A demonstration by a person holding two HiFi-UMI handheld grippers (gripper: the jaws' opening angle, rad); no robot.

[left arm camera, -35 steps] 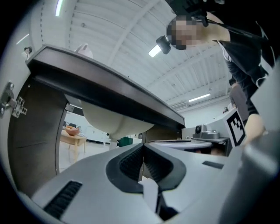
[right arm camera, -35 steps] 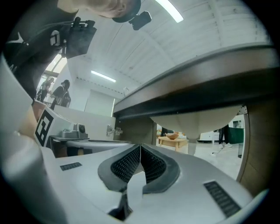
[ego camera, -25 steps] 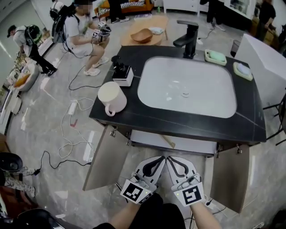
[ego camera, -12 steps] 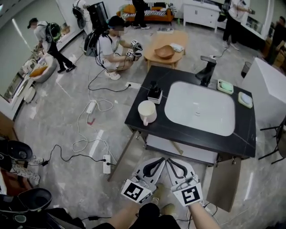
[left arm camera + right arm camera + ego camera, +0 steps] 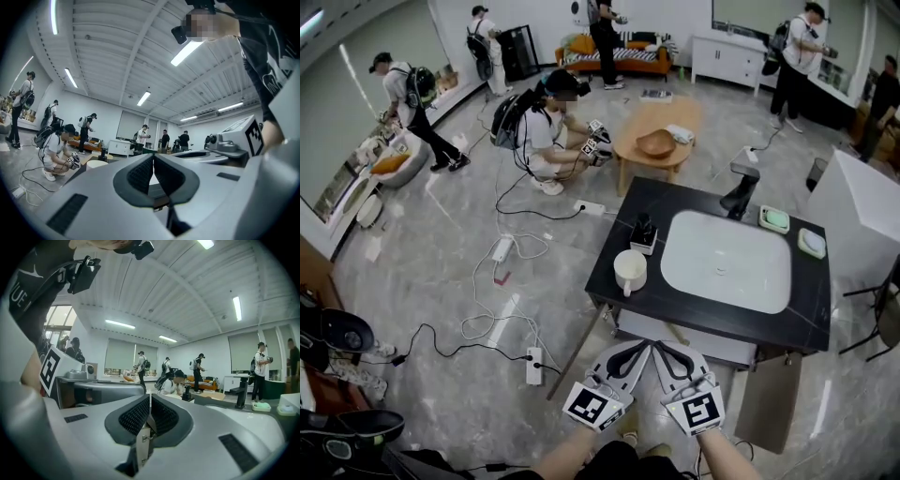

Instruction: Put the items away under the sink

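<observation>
A black-topped sink cabinet [image 5: 619, 246] with a white basin [image 5: 727, 262] stands ahead, its two doors [image 5: 769, 398] swung open below. On the counter's left sit a cream mug [image 5: 629, 270] and a small black-and-white dispenser [image 5: 643, 233]. Two soap dishes [image 5: 773, 218] lie on the right by the black tap [image 5: 739, 188]. My left gripper [image 5: 639, 347] and right gripper [image 5: 665, 349] hang side by side in front of the cabinet, both shut and empty. In the gripper views the left gripper [image 5: 153, 160] and right gripper [image 5: 149, 399] point level across the room.
Cables and power strips [image 5: 533, 365] trail over the marble floor to the left. A crouching person [image 5: 546, 127] works by a round wooden table [image 5: 656, 133]. Other people stand about the room. A white box [image 5: 858, 225] sits right of the sink.
The head view has pulled back and up: the sink cabinet looks smaller and farther off, and more of the room shows. Both grippers stay shut together in the same place.
</observation>
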